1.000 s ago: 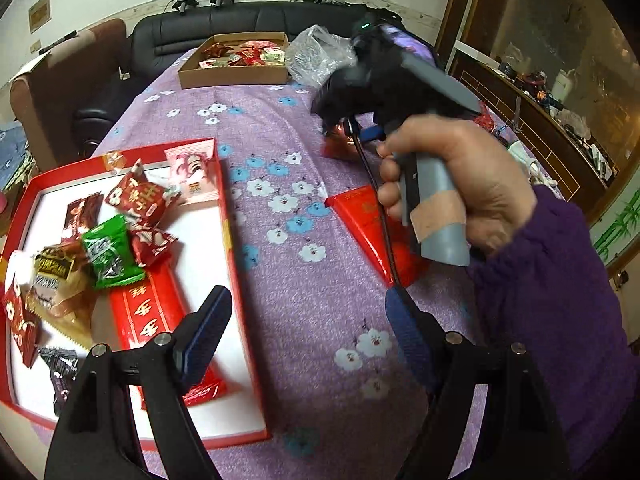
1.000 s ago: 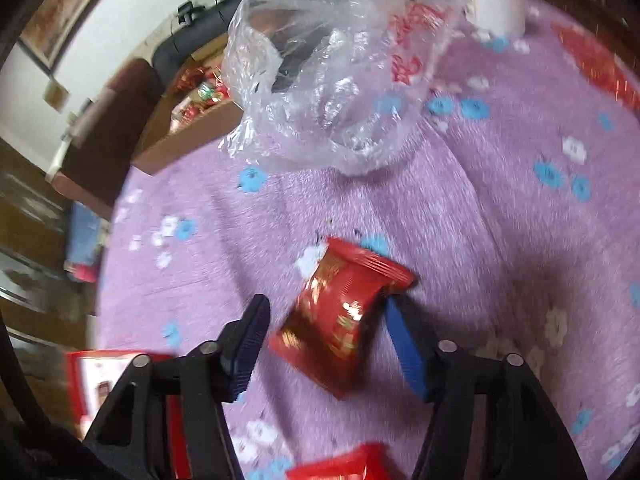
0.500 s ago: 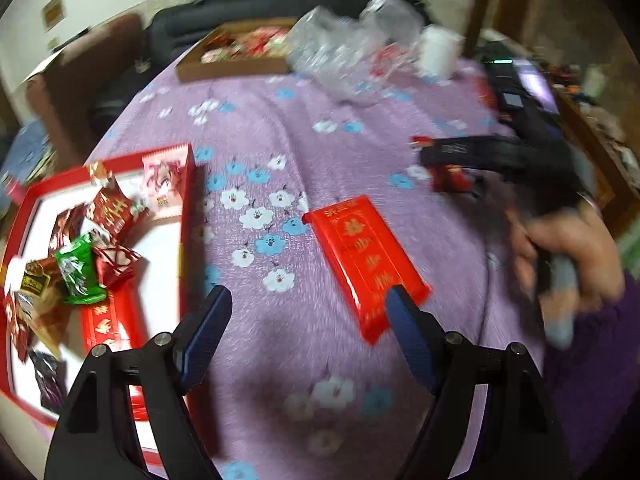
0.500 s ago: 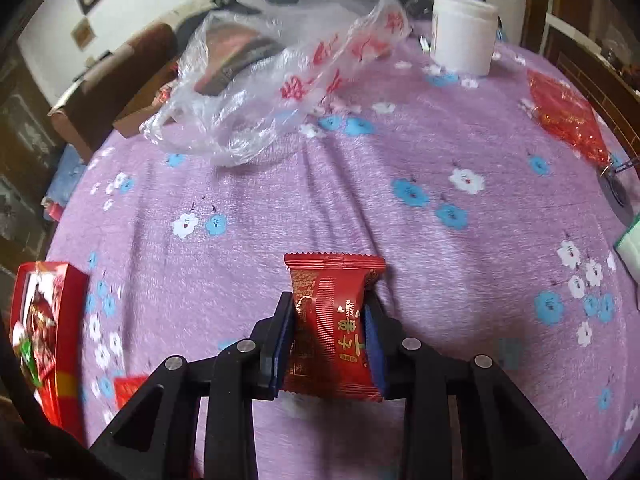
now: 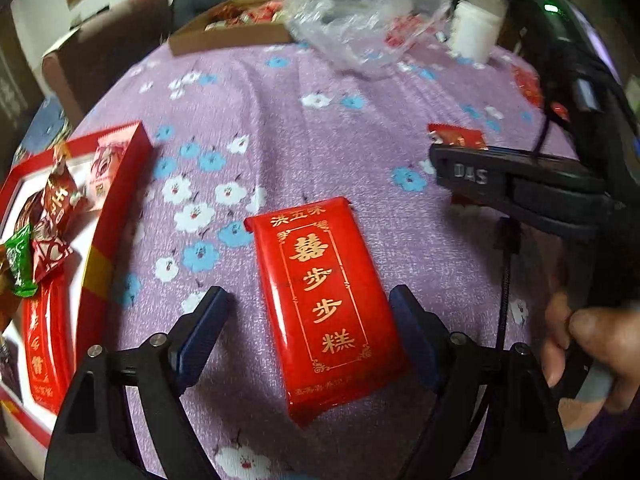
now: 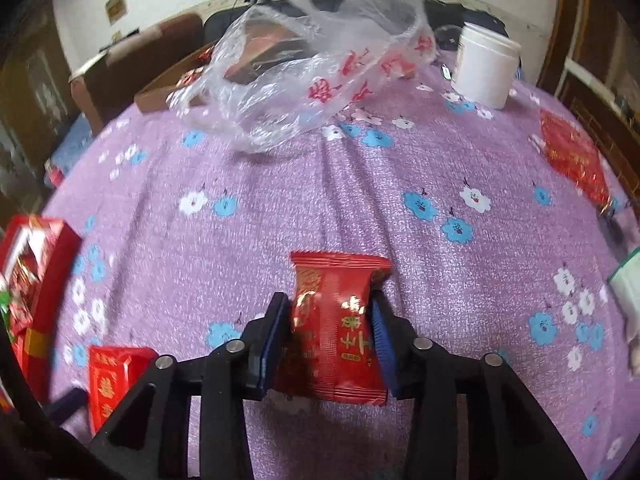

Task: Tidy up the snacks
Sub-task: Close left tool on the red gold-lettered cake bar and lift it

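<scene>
Right gripper [image 6: 331, 330] pinching small red snack packet [image 6: 338, 320] above purple floral tablecloth [image 6: 320, 200], left gripper [image 5: 308, 320] spread wide around flat red cake pack [image 5: 324, 304], red tray [image 5: 108, 232] of snacks far left.

The left gripper [image 5: 308, 320] is black plastic — two angular arms with triangular cut-outs, each carrying silver screws and ending in a dark blue pad. The right gripper [image 6: 330, 336] is built the same way, with blue ribbed pads; seen side-on from the left wrist camera it bears white "DAS" lettering, a thin black cable and a green light. The right hand [image 5: 580, 344] shows bare skin and a purple sleeve.
</scene>
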The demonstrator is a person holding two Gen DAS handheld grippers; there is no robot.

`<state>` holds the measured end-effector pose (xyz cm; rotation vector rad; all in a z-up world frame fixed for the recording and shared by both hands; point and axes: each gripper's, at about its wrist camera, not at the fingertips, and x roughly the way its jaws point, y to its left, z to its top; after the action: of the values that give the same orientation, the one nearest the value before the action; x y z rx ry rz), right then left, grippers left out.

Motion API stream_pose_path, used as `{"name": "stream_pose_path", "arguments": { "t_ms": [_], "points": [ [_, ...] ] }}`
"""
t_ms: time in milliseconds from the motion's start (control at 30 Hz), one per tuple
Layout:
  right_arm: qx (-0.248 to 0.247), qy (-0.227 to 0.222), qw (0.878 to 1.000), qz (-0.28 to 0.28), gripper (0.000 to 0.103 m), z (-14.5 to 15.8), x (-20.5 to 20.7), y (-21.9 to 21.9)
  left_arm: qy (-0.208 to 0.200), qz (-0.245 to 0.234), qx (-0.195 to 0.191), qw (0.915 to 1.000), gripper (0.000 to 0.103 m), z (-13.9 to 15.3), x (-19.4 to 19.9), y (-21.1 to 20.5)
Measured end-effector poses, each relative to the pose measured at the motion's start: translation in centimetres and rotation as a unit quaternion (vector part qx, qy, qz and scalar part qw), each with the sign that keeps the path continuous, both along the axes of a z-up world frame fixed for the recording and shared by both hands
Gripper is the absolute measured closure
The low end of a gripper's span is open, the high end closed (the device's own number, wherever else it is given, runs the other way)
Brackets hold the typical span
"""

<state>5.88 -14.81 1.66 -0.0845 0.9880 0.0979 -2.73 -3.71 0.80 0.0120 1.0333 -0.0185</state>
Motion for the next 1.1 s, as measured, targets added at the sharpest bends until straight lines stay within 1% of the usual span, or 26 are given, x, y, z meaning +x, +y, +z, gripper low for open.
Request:
{"name": "stream_pose_path", "arguments": {
  "t_ms": [67, 100, 167, 200, 233, 300, 400, 467, 533, 633, 800, 900, 1033, 1100],
  "points": [
    [-0.001, 0.0, 1.0, -0.001, 0.059, -0.1, 0.1, -0.1, -0.007, -0.01, -0.001, 0.9999, 0.02, 0.0, -0.1, 0.2],
    [0.001, 0.001, 1.0, 0.0, 0.06, -0.1, 0.1, -0.1, -0.008, -0.016, -0.001, 0.9998, 0.022, 0.1, -0.1, 0.3],
    [0.0, 0.0, 1.0, 0.0, 0.06, -0.1, 0.1, -0.1, -0.015, -0.027, 0.0, 0.9995, 0.036, 0.3, -0.2, 0.3],
    [-0.003, -0.002, 1.0, 0.002, 0.061, -0.1, 0.1, -0.1, -0.018, -0.035, -0.001, 0.9992, 0.049, 0.4, -0.1, 0.4],
    [-0.005, -0.003, 1.0, 0.003, 0.061, -0.1, 0.1, 0.0, -0.018, -0.037, 0.0, 0.9992, 0.055, 0.5, -0.1, 0.4],
    [-0.001, -0.001, 1.0, 0.002, 0.064, 0.0, 0.0, -0.1, -0.014, -0.043, -0.009, 0.999, 0.057, 0.6, 0.0, 0.9],
    [0.01, 0.002, 1.0, 0.002, 0.066, 0.1, -0.1, -0.3, -0.017, -0.051, -0.005, 0.9985, 0.058, 0.6, -0.2, 1.0],
    [0.03, 0.007, 1.0, 0.003, 0.068, 0.2, -0.1, -0.7, -0.021, -0.057, -0.003, 0.9981, 0.058, 0.6, -0.5, 1.1],
    [0.064, 0.012, 0.998, 0.008, 0.068, 0.4, -0.1, -1.2, -0.027, -0.059, 0.003, 0.9979, 0.058, 0.7, -0.7, 1.1],
    [0.1, 0.01, 0.995, 0.012, 0.068, 0.9, -0.2, -1.7, -0.04, -0.057, 0.008, 0.9976, 0.058, 1.2, -1.2, 1.4],
    [0.148, 0.003, 0.989, 0.02, 0.068, 1.7, -0.5, -2.0, -0.084, -0.047, 0.037, 0.9946, 0.058, 3.1, -2.7, 2.0],
    [0.159, -0.006, 0.987, 0.02, 0.068, 2.1, -0.7, -1.8, -0.111, -0.037, 0.046, 0.992, 0.058, 4.4, -3.6, 2.6],
    [0.179, -0.004, 0.983, 0.024, 0.068, 2.2, -0.8, -1.8, -0.138, -0.024, 0.063, 0.9882, 0.058, 5.6, -4.3, 3.4],
    [0.178, -0.004, 0.984, 0.024, 0.068, 2.1, -0.7, -1.6, -0.15, -0.018, 0.073, 0.9858, 0.058, 6.1, -4.6, 3.7]
  ]
}}
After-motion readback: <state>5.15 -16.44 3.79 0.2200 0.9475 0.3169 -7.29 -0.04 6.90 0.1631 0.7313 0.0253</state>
